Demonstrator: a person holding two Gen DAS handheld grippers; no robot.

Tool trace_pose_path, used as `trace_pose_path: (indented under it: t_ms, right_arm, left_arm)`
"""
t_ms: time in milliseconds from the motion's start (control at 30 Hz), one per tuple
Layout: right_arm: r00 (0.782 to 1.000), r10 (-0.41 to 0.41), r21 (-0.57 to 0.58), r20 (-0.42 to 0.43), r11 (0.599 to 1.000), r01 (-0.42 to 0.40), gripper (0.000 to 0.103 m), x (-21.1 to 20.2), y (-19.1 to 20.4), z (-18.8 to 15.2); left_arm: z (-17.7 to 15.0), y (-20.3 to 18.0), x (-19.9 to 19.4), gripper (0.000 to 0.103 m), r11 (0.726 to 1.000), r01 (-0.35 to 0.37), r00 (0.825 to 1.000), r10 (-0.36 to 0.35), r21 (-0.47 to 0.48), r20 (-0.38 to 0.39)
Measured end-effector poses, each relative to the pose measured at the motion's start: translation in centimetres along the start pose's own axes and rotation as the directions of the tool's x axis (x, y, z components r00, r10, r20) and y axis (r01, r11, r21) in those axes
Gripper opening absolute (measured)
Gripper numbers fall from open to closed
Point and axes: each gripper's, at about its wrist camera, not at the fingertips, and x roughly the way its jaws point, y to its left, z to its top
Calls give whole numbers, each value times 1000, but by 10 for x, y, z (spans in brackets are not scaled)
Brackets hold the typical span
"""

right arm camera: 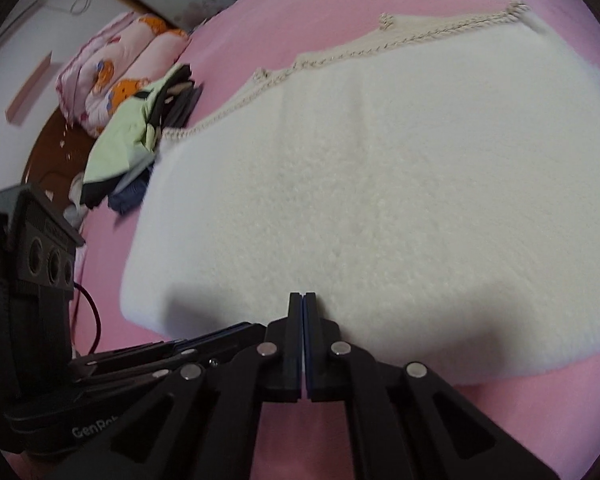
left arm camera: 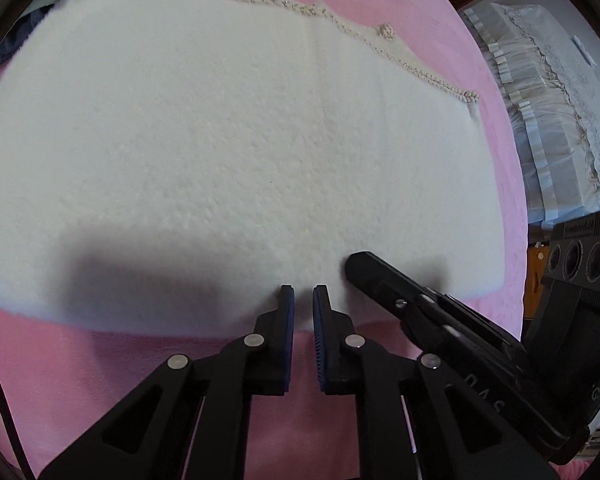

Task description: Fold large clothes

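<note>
A large white fleecy garment (left arm camera: pixel 228 152) with a braided beige trim along its far edge lies spread flat on the pink bed sheet (left arm camera: pixel 120 360); it also fills the right wrist view (right arm camera: pixel 400 184). My left gripper (left arm camera: pixel 303 289) hovers over the garment's near edge with its jaws slightly apart and nothing between them. My right gripper (right arm camera: pixel 303 295) is shut, its tips over the same near edge; I cannot tell whether cloth is pinched. The right gripper shows in the left wrist view (left arm camera: pixel 364 264) just right of the left one.
A heap of green and dark clothes (right arm camera: pixel 136 140) lies left of the garment, with pink patterned bedding (right arm camera: pixel 116 68) behind it. White lacy folded bedding (left arm camera: pixel 552 120) sits off the bed's right side. A dark cable (right arm camera: pixel 92 312) runs at the left.
</note>
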Motion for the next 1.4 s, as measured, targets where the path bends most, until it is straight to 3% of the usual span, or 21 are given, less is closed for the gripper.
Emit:
trace_pose_path:
  t_ms: [100, 200, 300, 433, 567, 667, 933, 1067, 1167, 1200, 1233, 1300, 1400]
  right_arm:
    - [1000, 7, -22, -30, 1000, -8, 0, 9, -6, 2]
    - [999, 4, -79, -36, 997, -7, 0, 10, -12, 1]
    - [998, -55, -125, -25, 991, 52, 0, 4, -26, -4]
    - [998, -48, -51, -32, 998, 46, 0, -12, -64, -9]
    - [992, -125, -48, -9, 991, 124, 0, -35, -92, -15]
    - [984, -176, 22, 8, 984, 175, 0, -54, -121, -18]
    - [942, -334, 153, 39, 933, 325, 0, -96, -184, -23]
    - [913, -406, 150, 32, 905, 397, 0, -103, -181, -21]
    - [872, -488, 157, 38, 865, 477, 0, -108, -163, -18]
    - [871, -488, 146, 49, 867, 477, 0, -109, -155, -18]
    - [888, -455, 130, 71, 886, 444, 0, -110, -144, -17]
    - [928, -354, 94, 119, 934, 344, 0, -110, -121, -16]
    - [971, -193, 3, 141, 981, 195, 0, -94, -79, -13]
  left_arm:
    - [3, 2, 9, 7, 998, -57, 998, 57, 0, 10]
    - [9, 9, 8, 5, 987, -159, 986, 161, -34, 53]
    - [12, 31, 1, 3, 981, -160, 984, 168, -111, 67]
    - [6, 61, -14, 3, 963, -200, 972, 217, -179, 86]
    - [-3, 91, -26, 3, 934, -277, 949, 303, -227, 84]
    - [-8, 110, -33, 3, 914, -310, 937, 341, -262, 81]
    - [-13, 142, -46, 3, 875, -402, 896, 437, -271, 84]
    - [-15, 148, -52, 3, 863, -398, 894, 441, -313, 81]
    - [-13, 138, -63, 3, 852, -406, 885, 456, -330, 89]
    - [-12, 130, -66, 3, 859, -406, 885, 454, -311, 100]
    - [-10, 119, -68, 3, 878, -383, 896, 428, -288, 113]
    - [-8, 96, -67, 3, 926, -296, 934, 332, -236, 133]
    - [-4, 57, -51, 3, 968, -198, 972, 215, -152, 100]
